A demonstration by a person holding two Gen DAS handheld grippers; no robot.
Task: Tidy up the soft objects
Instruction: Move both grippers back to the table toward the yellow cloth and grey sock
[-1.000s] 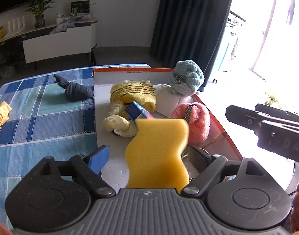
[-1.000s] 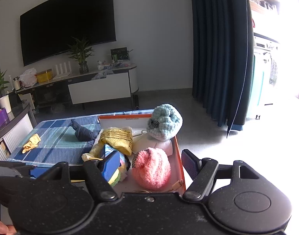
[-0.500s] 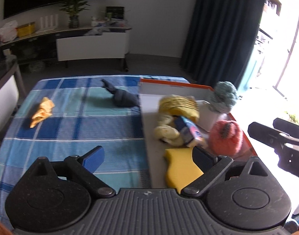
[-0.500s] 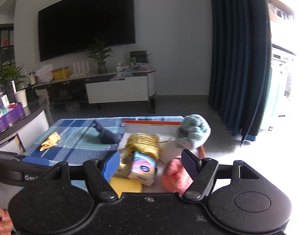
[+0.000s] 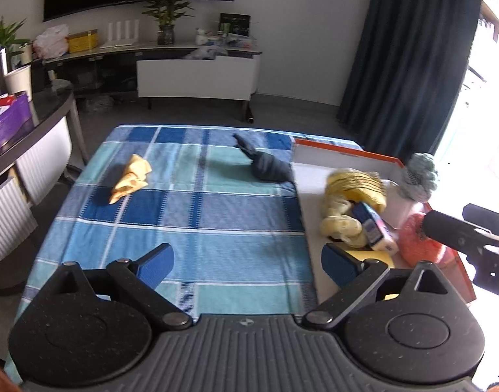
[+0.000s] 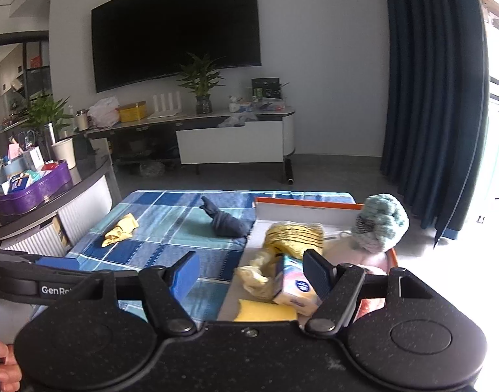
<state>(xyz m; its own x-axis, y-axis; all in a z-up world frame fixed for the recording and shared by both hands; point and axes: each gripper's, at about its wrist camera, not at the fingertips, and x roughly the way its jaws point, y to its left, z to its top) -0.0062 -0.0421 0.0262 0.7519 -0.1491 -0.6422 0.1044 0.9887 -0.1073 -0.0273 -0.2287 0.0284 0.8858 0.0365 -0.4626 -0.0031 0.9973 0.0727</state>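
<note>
1. Now, from the left wrist, we see our left gripper with fingers spread apart and empty above the blue plaid tablecloth. A crumpled yellow cloth lies far left, and a dark grey rolled sock just beside the orange-rimmed white box.
2. From the right wrist, our right gripper likewise gapes, holding nothing. Inside the box sit a yellow sponge, pastel tissue pack, yellow striped knit and teal crocheted ball.
</note>
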